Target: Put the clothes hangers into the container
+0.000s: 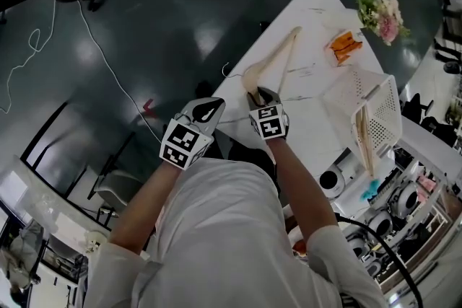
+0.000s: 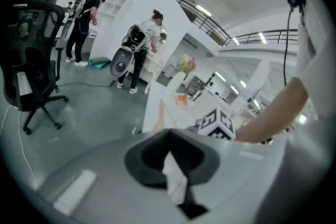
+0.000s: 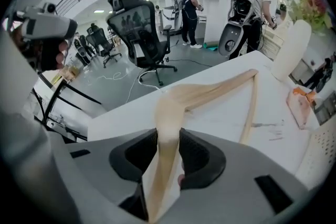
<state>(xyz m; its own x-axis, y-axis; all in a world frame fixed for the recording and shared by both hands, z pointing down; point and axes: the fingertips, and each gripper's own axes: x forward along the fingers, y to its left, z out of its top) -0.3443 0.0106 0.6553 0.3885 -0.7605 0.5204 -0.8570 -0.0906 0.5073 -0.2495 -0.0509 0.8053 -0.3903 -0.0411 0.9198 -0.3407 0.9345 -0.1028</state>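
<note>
Right gripper (image 3: 168,140) clamps one arm of the hanger (image 3: 210,93) — left gripper (image 2: 170,150) closed, empty.

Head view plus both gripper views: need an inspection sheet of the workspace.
Surface: white table, a few faint marks.
Job's things: wooden hanger lying on the table; second hanger inside the white perforated container.
Clutter: orange item and flowers at the far end.
Grippers: right gripper, jaws closed on the wooden hanger's arm; left gripper, jaws together, empty, off the table's edge.
Cables: white cable across the floor.
Surroundings: office chair, people standing in the background.
</note>
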